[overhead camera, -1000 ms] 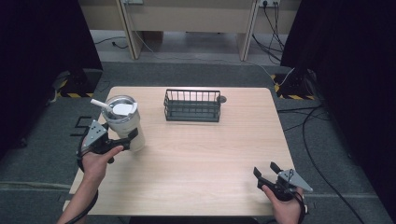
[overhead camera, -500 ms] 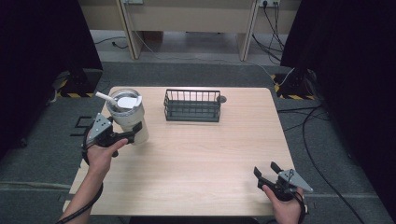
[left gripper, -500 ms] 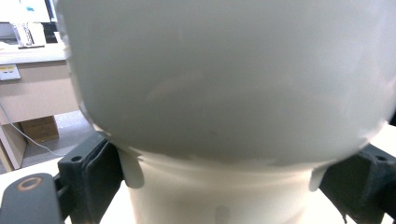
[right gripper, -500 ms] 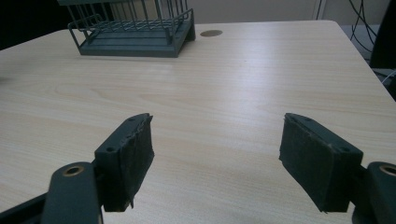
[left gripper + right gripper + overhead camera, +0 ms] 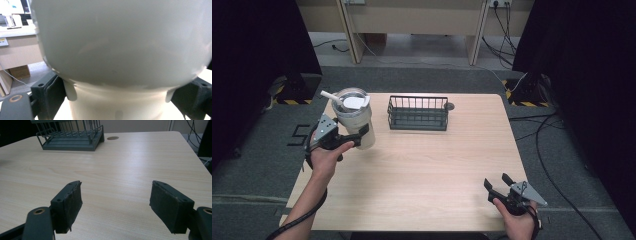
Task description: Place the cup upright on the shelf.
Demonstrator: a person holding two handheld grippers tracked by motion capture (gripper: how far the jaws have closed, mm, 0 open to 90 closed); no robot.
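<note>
The left gripper (image 5: pixel 354 136) clamps the white tumbler (image 5: pixel 353 117) at the table's (image 5: pixel 447 165) ten o'clock, just left of the wire basket (image 5: pixel 417 113). Placement remains, I judge. The right gripper (image 5: pixel 499 182) idles wide open, empty, at five o'clock.

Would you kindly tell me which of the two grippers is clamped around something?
The left gripper: its fingers grip the white tumbler near its base. The right gripper is open, above bare table.
</note>
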